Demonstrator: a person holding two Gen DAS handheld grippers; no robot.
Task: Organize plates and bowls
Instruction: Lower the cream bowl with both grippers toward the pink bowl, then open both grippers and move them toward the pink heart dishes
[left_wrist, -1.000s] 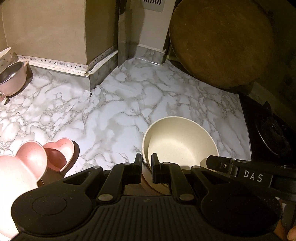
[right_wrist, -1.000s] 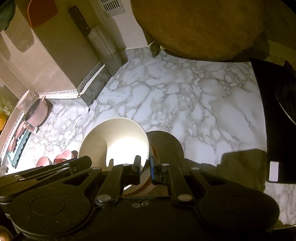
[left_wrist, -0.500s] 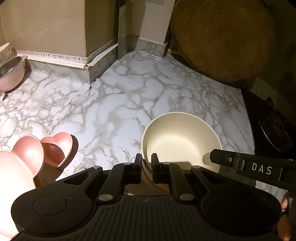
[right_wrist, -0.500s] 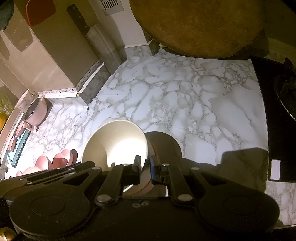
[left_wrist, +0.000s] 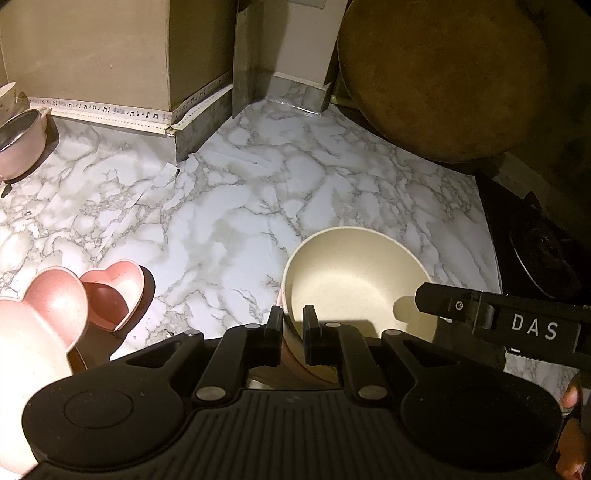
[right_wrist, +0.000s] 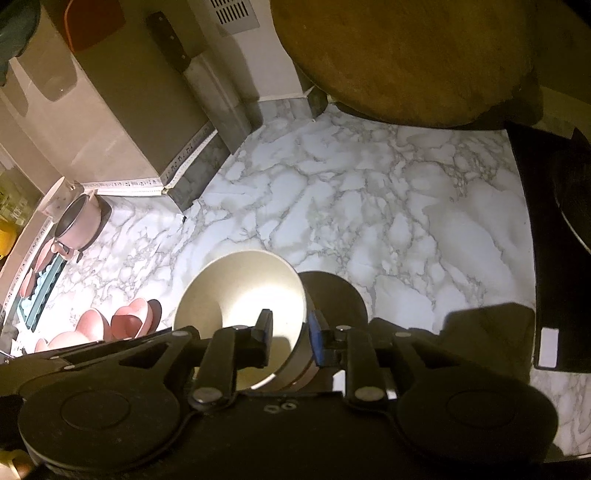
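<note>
A cream bowl (left_wrist: 354, 280) sits nested in a pinkish bowl on the marble counter. My left gripper (left_wrist: 292, 328) is shut on the bowl's near left rim. My right gripper (right_wrist: 288, 332) straddles the opposite rim of the same cream bowl (right_wrist: 240, 291), its fingers now parted wider around the wall. Two pink heart-shaped bowls (left_wrist: 114, 295) lie at the left, a bigger one (left_wrist: 40, 317) nearest me; they also show in the right wrist view (right_wrist: 129, 321).
A pink pot (left_wrist: 18, 144) stands at the far left by the wall. A big round wooden board (left_wrist: 443, 74) leans at the back right. A black stove (left_wrist: 546, 258) borders the counter's right edge. A cleaver (right_wrist: 188, 62) hangs on the wall.
The right gripper's jaws have spread apart around the cream bowl's rim. The bowl has shifted slightly nearer and tilted in view. The left gripper keeps its hold.
</note>
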